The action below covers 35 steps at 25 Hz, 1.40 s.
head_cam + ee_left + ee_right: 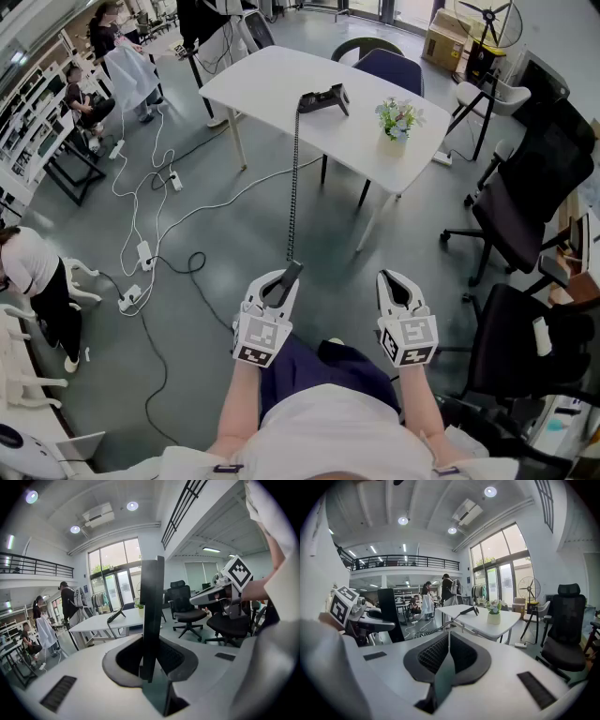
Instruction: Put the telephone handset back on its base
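Note:
My left gripper [278,286] is shut on the black telephone handset [293,270], held low in front of me and far from the table. In the left gripper view the handset [151,616] stands upright between the pads of that gripper [150,656]. A coiled cord [294,178] stretches from the handset up to the black telephone base [324,99] on the white table [272,75]. My right gripper [397,286] is beside the left one, shut and empty. In the right gripper view its pads [440,653] meet, and the base [468,610] shows on the distant table.
A small pot of flowers [397,119] stands on the table to the right of the base. Black office chairs [525,216] stand at the right. Power strips and cables [150,216] lie on the floor at the left. People [122,66] are at the far left.

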Each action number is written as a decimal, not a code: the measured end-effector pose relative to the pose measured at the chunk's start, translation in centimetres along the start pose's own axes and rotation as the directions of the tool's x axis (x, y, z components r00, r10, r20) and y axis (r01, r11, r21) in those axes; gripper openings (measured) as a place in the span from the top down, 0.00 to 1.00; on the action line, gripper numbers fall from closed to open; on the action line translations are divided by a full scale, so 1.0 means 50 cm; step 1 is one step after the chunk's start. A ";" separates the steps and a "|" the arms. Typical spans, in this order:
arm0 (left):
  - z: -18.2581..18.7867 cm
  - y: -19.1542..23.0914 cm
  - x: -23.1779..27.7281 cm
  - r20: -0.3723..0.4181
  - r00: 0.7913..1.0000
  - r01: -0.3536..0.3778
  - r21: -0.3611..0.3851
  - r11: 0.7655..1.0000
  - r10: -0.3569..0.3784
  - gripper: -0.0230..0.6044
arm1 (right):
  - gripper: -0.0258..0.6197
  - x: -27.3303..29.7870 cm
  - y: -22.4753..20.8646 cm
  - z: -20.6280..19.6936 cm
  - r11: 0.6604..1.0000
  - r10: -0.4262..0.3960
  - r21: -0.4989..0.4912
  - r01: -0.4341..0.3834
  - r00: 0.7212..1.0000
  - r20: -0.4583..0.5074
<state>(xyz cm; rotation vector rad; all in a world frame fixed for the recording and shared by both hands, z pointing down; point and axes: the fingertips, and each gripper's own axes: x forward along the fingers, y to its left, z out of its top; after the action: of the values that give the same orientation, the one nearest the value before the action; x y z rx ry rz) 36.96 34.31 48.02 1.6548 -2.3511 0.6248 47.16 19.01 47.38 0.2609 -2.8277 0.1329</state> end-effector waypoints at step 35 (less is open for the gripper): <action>-0.005 0.049 0.100 -0.023 0.999 0.031 -0.055 0.998 -0.032 0.83 | 0.90 0.099 -0.041 -0.021 0.999 -0.007 0.031 0.010 0.994 -0.108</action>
<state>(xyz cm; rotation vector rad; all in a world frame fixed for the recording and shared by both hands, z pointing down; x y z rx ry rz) 32.88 30.86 49.69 1.6479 -2.2999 0.5662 43.22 16.30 49.97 0.2647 -2.7186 0.1837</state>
